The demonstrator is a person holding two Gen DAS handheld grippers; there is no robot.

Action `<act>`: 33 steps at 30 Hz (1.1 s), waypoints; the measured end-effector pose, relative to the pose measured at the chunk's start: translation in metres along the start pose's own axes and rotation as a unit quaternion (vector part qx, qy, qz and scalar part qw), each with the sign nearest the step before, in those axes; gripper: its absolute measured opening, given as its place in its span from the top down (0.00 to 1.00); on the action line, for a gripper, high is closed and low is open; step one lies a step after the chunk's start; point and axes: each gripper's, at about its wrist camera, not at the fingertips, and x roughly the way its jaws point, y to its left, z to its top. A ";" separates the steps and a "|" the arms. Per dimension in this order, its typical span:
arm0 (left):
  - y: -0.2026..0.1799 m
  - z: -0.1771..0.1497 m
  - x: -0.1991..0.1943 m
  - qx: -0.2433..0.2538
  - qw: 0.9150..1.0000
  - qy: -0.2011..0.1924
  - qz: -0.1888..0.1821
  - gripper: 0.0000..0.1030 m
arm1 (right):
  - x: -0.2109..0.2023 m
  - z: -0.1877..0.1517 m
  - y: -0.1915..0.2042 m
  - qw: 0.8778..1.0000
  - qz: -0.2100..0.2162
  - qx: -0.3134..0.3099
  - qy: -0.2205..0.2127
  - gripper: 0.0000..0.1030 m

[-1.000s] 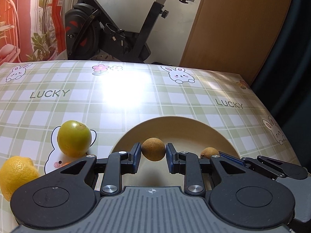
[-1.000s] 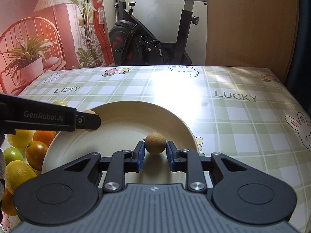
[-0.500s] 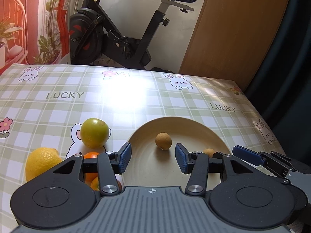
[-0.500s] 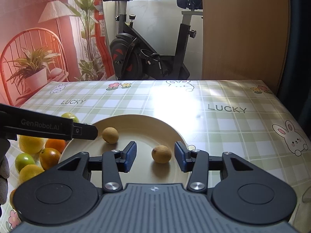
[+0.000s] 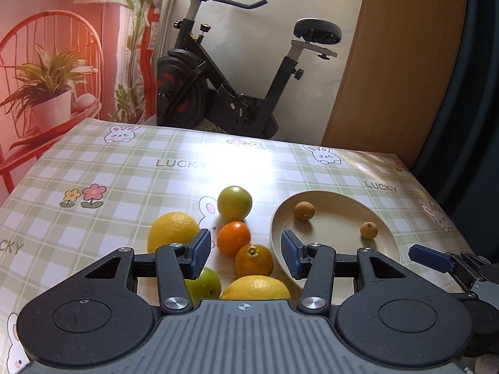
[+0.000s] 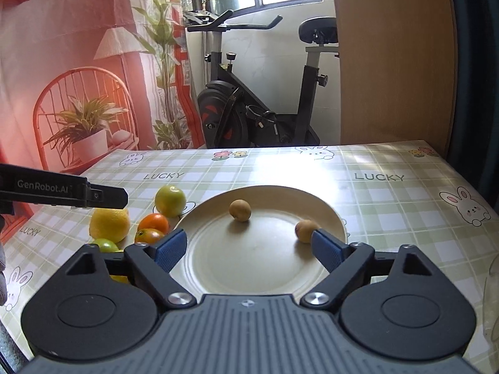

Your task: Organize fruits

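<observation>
In the left wrist view, the left claw [image 5: 244, 255] hangs above the worktop [image 5: 131, 184], which wears a green checked cloth printed with rabbits and flowers. Its jaws stand partly open with nothing gripped; the fruit seen in the gap lies on the cloth below. That loose cluster holds a green fruit [image 5: 234, 203] farthest away, a large lemon [image 5: 173, 231] to the left, two oranges, one [image 5: 234, 238] behind the other [image 5: 254, 259], a second green fruit [image 5: 203, 285] half hidden by the left finger, and a second lemon [image 5: 255, 287] nearest the camera. Just right of the cluster sits a cream plate [image 5: 386, 233] carrying two small brown fruits, one [image 5: 304, 210] toward its far left and one [image 5: 369, 230] to the right, well apart from each other. One blue-padded finger of the right claw [image 5: 432, 258] pokes in at the right edge.

In the right wrist view, the right claw [image 6: 249, 251] hovers over the near rim of the plate [image 6: 249, 268], its jaws wide apart and opening, with only bare plate between them. The far brown fruit [image 6: 239, 209] rests near the plate's middle; the other [image 6: 305, 230] lies just beyond the right fingertip, partly covered by it, and whether they touch cannot be told. The left claw's finger [image 6: 106, 198] reaches in from the left above the large lemon [image 6: 109, 225], with the oranges and green fruits beside the plate's left rim.
</observation>
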 end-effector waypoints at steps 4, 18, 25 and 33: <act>0.008 -0.013 -0.010 -0.005 1.000 0.001 0.011 0.49 | -0.002 -0.004 0.018 0.999 0.020 -0.026 0.008 0.05; 0.013 -0.033 -0.029 -0.009 0.999 -0.028 0.039 0.49 | -0.003 -0.021 0.042 0.996 0.003 -0.076 0.043 0.07; 0.011 -0.037 -0.026 -0.002 0.999 -0.011 0.035 0.49 | -0.005 -0.028 0.040 0.996 -0.002 -0.075 0.050 0.07; 0.010 -0.041 -0.024 0.005 0.999 -0.002 0.033 0.49 | -0.001 -0.036 0.051 0.991 0.030 -0.106 0.082 0.10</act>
